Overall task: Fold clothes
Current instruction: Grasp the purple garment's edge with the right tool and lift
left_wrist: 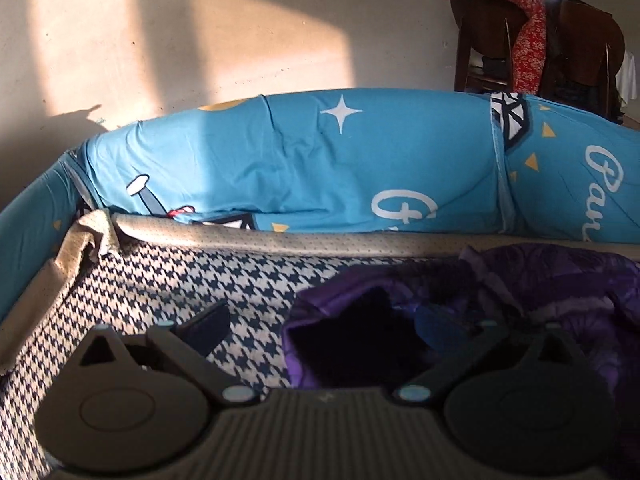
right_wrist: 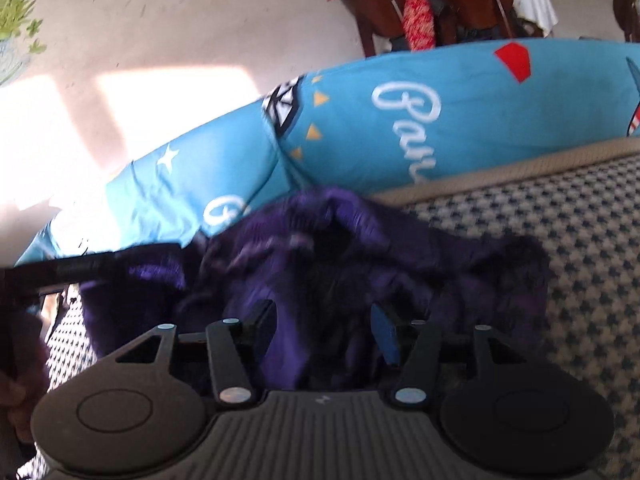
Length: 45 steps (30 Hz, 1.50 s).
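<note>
The left gripper's (left_wrist: 324, 332) fingers (left_wrist: 208, 326) stand spread wide, with nothing pinched between them. One dark finger hangs over the houndstooth bed cover (left_wrist: 160, 288), the other is lost in shadow against the purple garment (left_wrist: 520, 292), so contact there cannot be told. The garment lies crumpled on the bed to the right, near the beige piped edge (left_wrist: 280, 240). Behind it runs a blue printed bolster (left_wrist: 320, 160), then a sunlit wall (left_wrist: 180, 40) and a wooden chair (left_wrist: 580, 32) draped with red floral cloth (left_wrist: 528, 40).

In the right wrist view, the right gripper's (right_wrist: 324, 332) fingers (right_wrist: 384, 336) are parted about halfway. Purple garment (right_wrist: 320, 248) fills the gap between them, blurred, but the pads do not visibly press on it. The heap lies against the blue bolster (right_wrist: 460, 112), on the houndstooth cover (right_wrist: 580, 260).
</note>
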Each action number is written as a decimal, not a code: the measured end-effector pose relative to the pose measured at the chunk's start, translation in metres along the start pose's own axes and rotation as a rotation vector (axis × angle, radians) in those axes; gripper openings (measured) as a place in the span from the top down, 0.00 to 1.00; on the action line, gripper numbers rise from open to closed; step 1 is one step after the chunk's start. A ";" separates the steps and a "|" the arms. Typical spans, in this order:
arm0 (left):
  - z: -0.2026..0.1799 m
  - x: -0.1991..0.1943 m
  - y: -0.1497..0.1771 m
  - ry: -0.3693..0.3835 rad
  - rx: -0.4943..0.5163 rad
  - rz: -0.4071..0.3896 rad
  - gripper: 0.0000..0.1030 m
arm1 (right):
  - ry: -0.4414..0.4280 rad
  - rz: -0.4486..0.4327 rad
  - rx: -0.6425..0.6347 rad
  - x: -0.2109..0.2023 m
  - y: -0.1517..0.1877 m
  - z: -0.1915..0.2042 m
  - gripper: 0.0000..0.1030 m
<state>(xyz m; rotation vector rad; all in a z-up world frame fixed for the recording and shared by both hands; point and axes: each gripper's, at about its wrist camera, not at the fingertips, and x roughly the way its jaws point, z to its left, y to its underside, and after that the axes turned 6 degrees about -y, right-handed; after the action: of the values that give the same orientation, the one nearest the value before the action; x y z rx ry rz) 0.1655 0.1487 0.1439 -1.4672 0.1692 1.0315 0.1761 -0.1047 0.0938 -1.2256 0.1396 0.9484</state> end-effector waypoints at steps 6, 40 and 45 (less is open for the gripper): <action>0.010 -0.010 0.036 0.065 -0.010 0.083 0.00 | 0.024 0.027 -0.086 0.020 0.015 0.019 0.37; 0.018 -0.010 0.042 -0.094 0.002 0.069 0.00 | 0.266 -0.269 0.020 -0.036 -0.036 -0.027 0.82; -0.007 -0.041 0.051 -0.023 0.087 -0.016 0.00 | 0.262 -0.267 0.007 -0.054 -0.034 -0.031 0.73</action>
<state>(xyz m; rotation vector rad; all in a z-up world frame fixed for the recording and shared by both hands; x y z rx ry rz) 0.1119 0.1131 0.1330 -1.3756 0.1826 1.0156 0.1768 -0.1608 0.1372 -1.3210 0.1812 0.5543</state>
